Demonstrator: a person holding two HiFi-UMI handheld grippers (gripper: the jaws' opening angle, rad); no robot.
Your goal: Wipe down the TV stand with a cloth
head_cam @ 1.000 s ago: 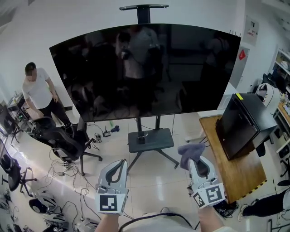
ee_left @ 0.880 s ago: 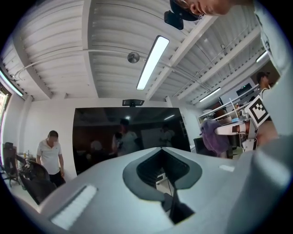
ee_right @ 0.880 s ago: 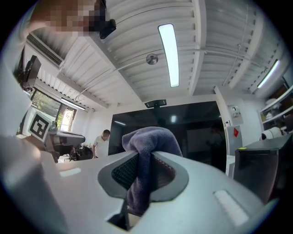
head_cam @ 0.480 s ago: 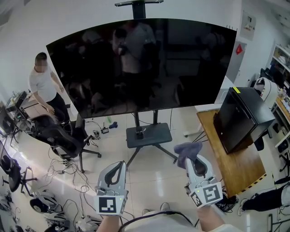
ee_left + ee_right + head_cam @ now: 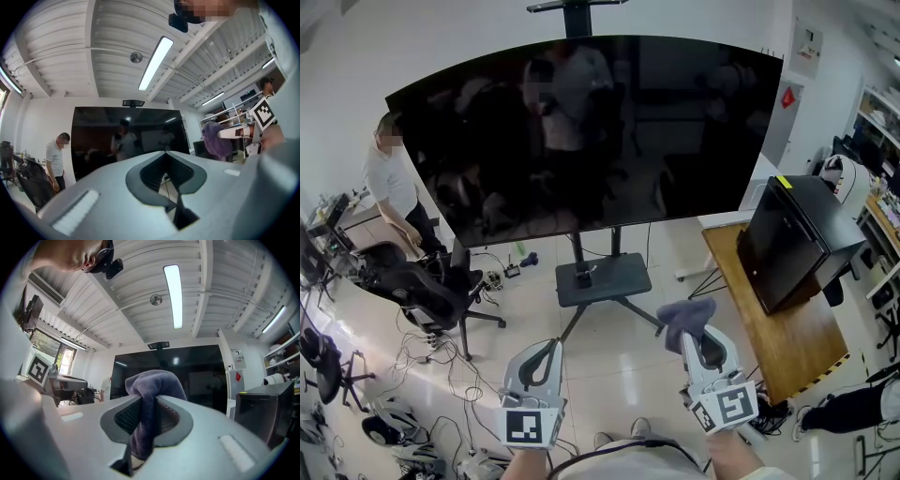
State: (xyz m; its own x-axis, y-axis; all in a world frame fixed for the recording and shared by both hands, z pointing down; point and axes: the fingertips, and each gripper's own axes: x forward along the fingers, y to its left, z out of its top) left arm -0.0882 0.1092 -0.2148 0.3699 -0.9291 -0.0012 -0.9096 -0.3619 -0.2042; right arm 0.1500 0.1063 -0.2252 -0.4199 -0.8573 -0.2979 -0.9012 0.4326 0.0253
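A: Compared with a second ago, the TV stand (image 5: 603,281) is seen slightly higher and leftward, and the person (image 5: 391,183) is half hidden by the screen (image 5: 581,141).
B: And the grippers?
A: The purple cloth (image 5: 684,317) is clamped in the right gripper (image 5: 694,336), well apart from the stand; the left gripper (image 5: 551,345) is held closed on nothing.

No wording or number is legible anywhere.
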